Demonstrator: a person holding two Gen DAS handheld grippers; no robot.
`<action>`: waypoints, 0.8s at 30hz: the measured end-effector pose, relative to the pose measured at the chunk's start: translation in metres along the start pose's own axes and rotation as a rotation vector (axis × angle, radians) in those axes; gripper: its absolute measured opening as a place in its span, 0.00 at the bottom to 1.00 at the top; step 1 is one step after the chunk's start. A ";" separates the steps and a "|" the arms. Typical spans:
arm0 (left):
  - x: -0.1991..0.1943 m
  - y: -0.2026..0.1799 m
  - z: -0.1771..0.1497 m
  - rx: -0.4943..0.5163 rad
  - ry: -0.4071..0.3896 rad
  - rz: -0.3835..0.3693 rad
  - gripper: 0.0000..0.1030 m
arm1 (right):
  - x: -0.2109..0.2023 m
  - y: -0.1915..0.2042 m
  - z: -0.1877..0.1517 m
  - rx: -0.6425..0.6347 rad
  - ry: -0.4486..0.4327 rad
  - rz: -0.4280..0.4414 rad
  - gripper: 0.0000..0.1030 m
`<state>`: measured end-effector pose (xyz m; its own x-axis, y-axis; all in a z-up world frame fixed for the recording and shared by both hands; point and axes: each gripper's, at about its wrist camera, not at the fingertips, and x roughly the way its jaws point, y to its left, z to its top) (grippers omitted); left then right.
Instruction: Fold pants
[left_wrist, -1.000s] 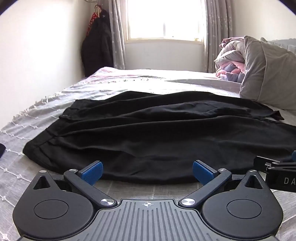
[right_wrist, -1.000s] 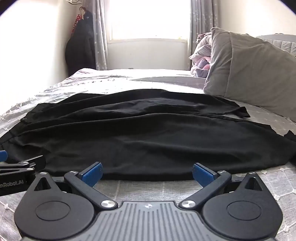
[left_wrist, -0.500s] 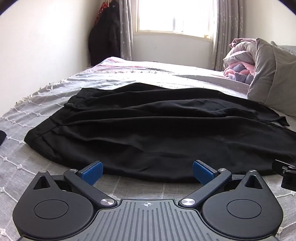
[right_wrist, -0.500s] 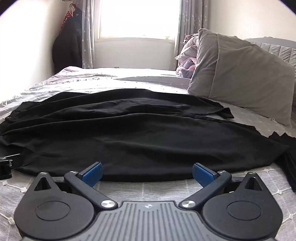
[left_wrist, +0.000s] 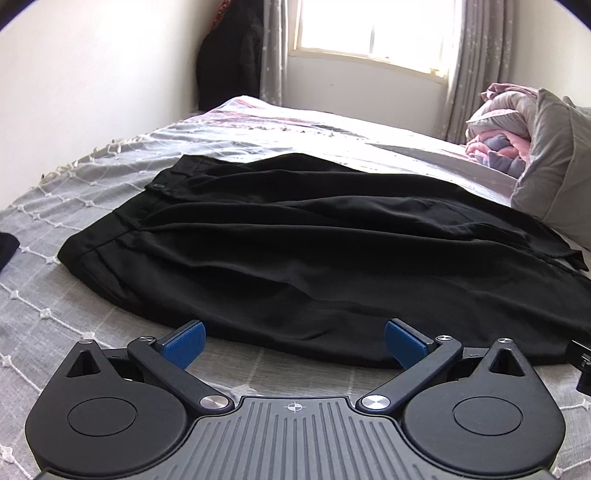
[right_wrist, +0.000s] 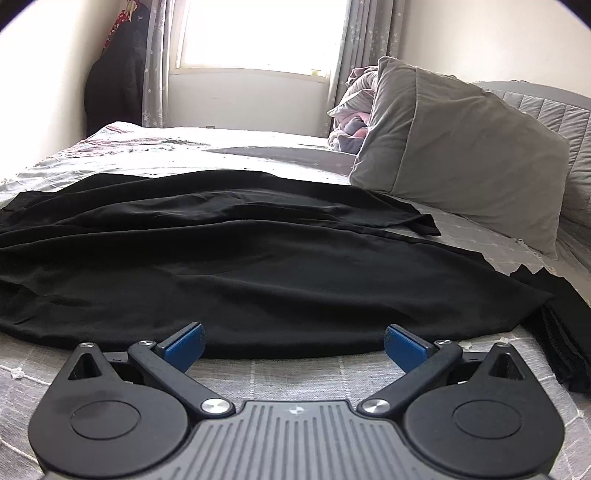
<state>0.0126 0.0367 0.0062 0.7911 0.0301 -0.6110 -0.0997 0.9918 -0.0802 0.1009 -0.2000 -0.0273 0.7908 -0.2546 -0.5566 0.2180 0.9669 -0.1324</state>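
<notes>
- While I watch both wrist feeds, the black pants (left_wrist: 314, 251) lie spread across the middle of the frame on the bed (left_wrist: 74, 192), which carries a grey cover with a white diamond stitch.
- My left hand-held gripper (left_wrist: 294, 341) sits at the bottom centre of its view, released, its blue pads (left_wrist: 184, 341) wide apart and holding nothing; the near edge of the pants lies just beyond the fingertips.
- In that view the waistband, with a small button, runs along the left side of the garment, and the legs stretch off to the right.
- My right hand-held gripper (right_wrist: 294, 343) is likewise released at the bottom centre of its own view, its blue pads (right_wrist: 404, 347) spread and clear of the cloth, with the pants (right_wrist: 258, 266) edge just ahead.
- In the right view the leg ends reach the right side of the frame, where more black cloth (right_wrist: 561, 332) lies bunched at the lower right.
- A grey pillow (right_wrist: 461, 166) stands at the upper right, with rolled bedding (right_wrist: 349, 114) in pink and grey behind it.
- A bright window (right_wrist: 258, 33) with curtains fills the top centre, and dark clothes (right_wrist: 114, 77) hang at the upper left.
</notes>
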 end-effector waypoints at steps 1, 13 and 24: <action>0.001 0.002 0.001 -0.009 0.005 0.003 1.00 | 0.000 0.001 0.000 -0.002 0.000 -0.005 1.00; 0.031 0.070 0.020 -0.250 0.114 0.062 1.00 | 0.008 0.001 -0.003 -0.040 0.011 -0.127 1.00; 0.073 0.169 0.035 -0.554 0.159 0.246 0.98 | 0.025 -0.003 -0.007 -0.024 0.085 -0.127 1.00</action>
<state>0.0742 0.2110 -0.0245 0.6095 0.1883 -0.7701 -0.5995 0.7451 -0.2923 0.1161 -0.2088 -0.0463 0.7061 -0.3733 -0.6017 0.2988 0.9275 -0.2247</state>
